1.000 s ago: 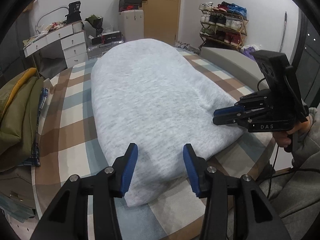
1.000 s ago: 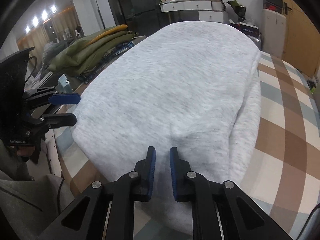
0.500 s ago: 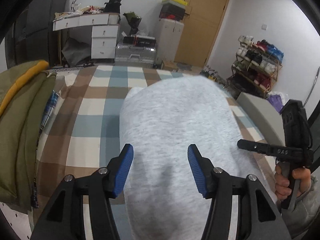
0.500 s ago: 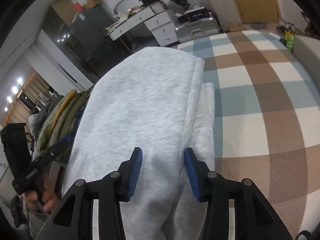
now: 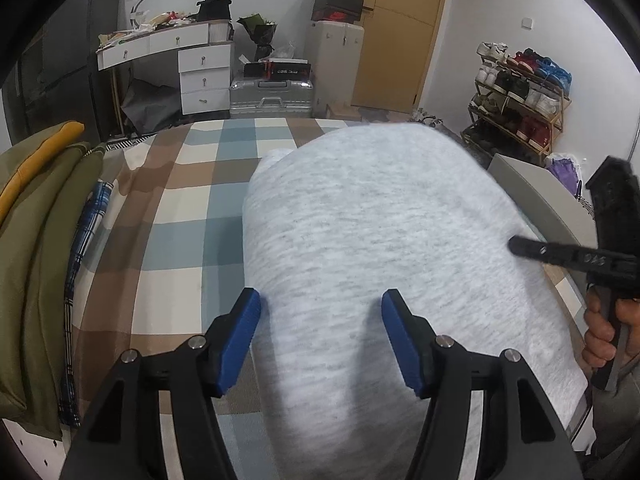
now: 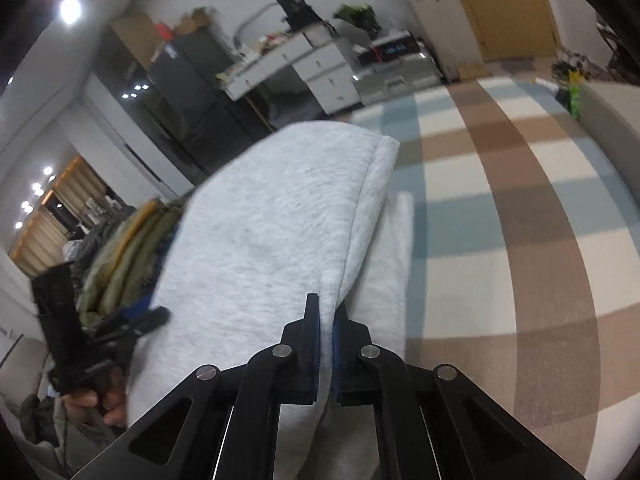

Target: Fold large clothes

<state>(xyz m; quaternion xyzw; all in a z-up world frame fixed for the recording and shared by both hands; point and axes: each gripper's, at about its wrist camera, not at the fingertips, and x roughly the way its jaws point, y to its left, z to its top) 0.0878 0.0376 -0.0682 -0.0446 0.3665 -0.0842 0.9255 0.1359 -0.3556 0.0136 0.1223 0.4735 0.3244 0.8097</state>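
Leftmost, in the left wrist view, a pile of olive-green clothes [image 5: 36, 248] with a yellow edge lies along the bed's side, a blue plaid cloth [image 5: 86, 240] just beside it. Next comes the checked bedspread [image 5: 176, 240] in brown, blue and cream. On it, right of centre, lies the grey garment [image 5: 380, 240], a large folded light-grey knit reaching from the near edge toward the far end of the bed. The left gripper [image 5: 320, 338] stands over the garment's near left edge; its jaws are opening, the blue pads [image 5: 240, 340] apart and pressing on nothing, with grey cloth showing in the gap below them. At far right the right gripper [image 5: 520, 246] reaches in over the garment's right edge, carried by a hand [image 5: 604, 332].

Seen from the right wrist view, the left gripper [image 6: 154, 318] appears at far left in a hand [image 6: 100, 404], blurred, against the olive pile. At centre the right gripper [image 6: 326, 320] is clenched on a raised fold of the grey garment [image 6: 260, 240], the cloth pinched between its pads. To the right the bedspread [image 6: 520, 240] lies bare.
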